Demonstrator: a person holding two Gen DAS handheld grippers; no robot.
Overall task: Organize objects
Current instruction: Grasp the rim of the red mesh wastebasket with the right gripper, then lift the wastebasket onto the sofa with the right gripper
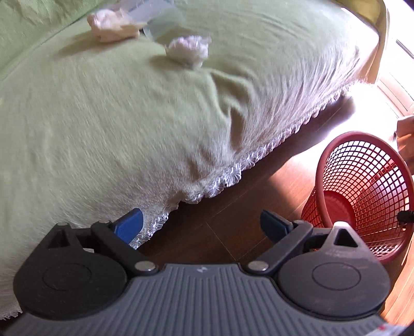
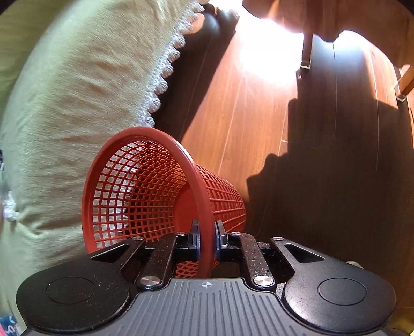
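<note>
A red mesh basket [image 2: 145,191] hangs tilted beside the sofa, its rim clamped between the pads of my right gripper [image 2: 207,239], which is shut on it. The same basket [image 1: 359,191] shows at the lower right of the left wrist view, tipped over the wooden floor. My left gripper [image 1: 201,226] stands open with nothing between its blue fingertips, above the sofa's front edge. Two crumpled white wads [image 1: 189,50] [image 1: 111,22] lie at the back of the green sofa cover [image 1: 108,124]. A clear flat thing [image 1: 157,18] beside them is too blurred to name.
The sofa cover's white lace fringe [image 1: 258,152] hangs over the dark sofa front. Wooden floor [image 2: 323,155] stretches to the right, with bright sun glare and furniture legs [image 2: 306,54] at the far end. A wooden armrest [image 1: 380,28] bounds the sofa at the top right.
</note>
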